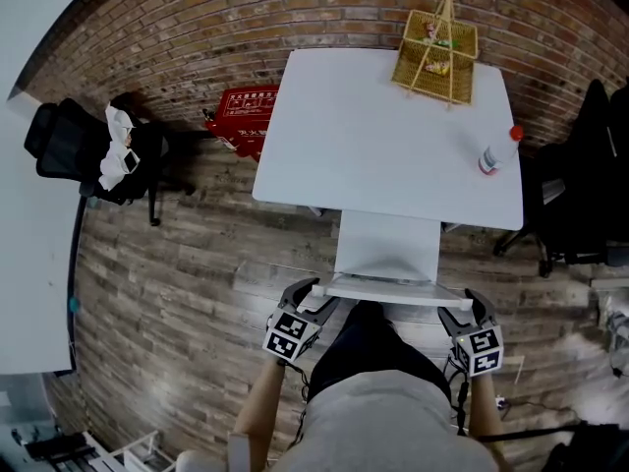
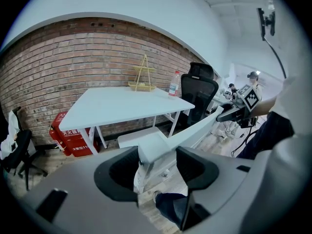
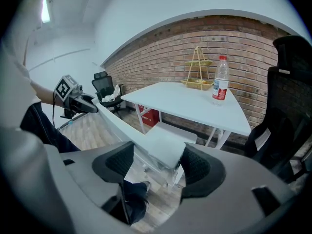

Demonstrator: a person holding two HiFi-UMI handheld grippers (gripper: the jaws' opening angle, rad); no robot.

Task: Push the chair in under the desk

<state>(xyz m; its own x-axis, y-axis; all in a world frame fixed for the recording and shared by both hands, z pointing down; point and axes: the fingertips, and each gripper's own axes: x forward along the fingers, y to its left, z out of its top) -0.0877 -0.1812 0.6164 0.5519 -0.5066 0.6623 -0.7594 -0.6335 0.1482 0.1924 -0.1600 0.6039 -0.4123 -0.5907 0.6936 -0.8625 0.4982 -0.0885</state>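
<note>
The pushing step looks to be in hand: the left gripper (image 1: 309,300) and right gripper (image 1: 460,315) each have jaws clamped on one end of the chair (image 1: 387,247) backrest. The chair stands at the worktop's (image 1: 373,136) 6 o'clock edge, seat partly under; the next move calls for an even shove toward 12 o'clock
</note>
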